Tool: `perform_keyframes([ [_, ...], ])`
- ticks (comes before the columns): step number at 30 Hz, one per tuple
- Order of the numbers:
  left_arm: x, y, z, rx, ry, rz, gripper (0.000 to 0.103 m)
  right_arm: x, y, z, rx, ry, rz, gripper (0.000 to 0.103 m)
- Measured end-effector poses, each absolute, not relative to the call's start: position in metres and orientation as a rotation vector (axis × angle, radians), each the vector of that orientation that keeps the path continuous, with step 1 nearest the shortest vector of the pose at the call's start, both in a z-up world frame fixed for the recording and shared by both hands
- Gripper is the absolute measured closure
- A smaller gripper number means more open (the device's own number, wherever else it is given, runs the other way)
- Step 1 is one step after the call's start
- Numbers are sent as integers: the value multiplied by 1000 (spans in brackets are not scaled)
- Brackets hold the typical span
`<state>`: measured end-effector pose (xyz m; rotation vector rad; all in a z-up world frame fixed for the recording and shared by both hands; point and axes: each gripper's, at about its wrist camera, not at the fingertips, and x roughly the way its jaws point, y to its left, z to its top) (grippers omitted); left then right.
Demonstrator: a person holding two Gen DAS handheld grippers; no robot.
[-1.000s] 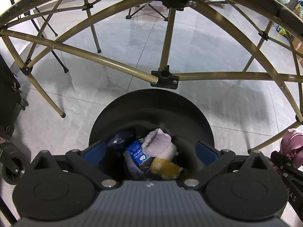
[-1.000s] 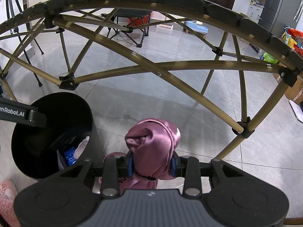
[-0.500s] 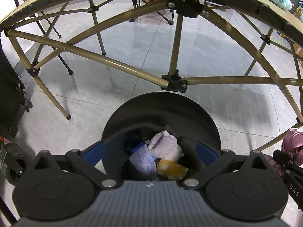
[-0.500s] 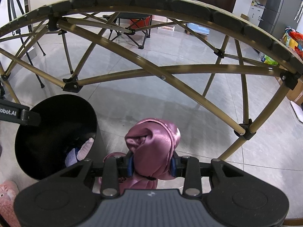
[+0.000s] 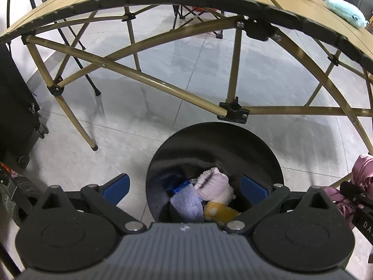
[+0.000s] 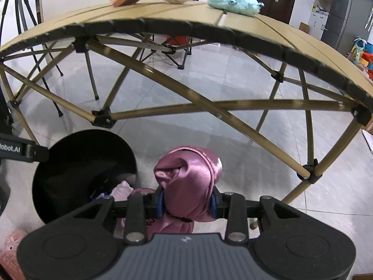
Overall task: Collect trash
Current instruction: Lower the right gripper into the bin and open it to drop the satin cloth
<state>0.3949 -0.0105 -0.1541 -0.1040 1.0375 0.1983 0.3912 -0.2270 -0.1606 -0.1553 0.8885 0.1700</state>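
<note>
My right gripper (image 6: 186, 204) is clamped on the pink cloth (image 6: 188, 177), just beside the bin (image 6: 58, 154); my left gripper (image 5: 185, 184) stands apart, empty, over the bin's socks (image 5: 213, 183); I'd swing right until the cloth hangs above the opening, clear of the table (image 6: 233, 28), then release.

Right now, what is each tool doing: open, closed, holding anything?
Left tool: open, empty, above the black bin.
Right tool: closed on the pink satin bundle.
</note>
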Motion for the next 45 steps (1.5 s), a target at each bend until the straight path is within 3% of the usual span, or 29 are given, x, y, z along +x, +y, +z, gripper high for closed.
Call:
perform_keyframes([
  [19,379,33,-144,-140,1017,254,0,398,-168,-140,-151,834,259,69],
  [45,349,110,-148,-169,1031,370,0,414,-97,-159,-177,902,298,69],
])
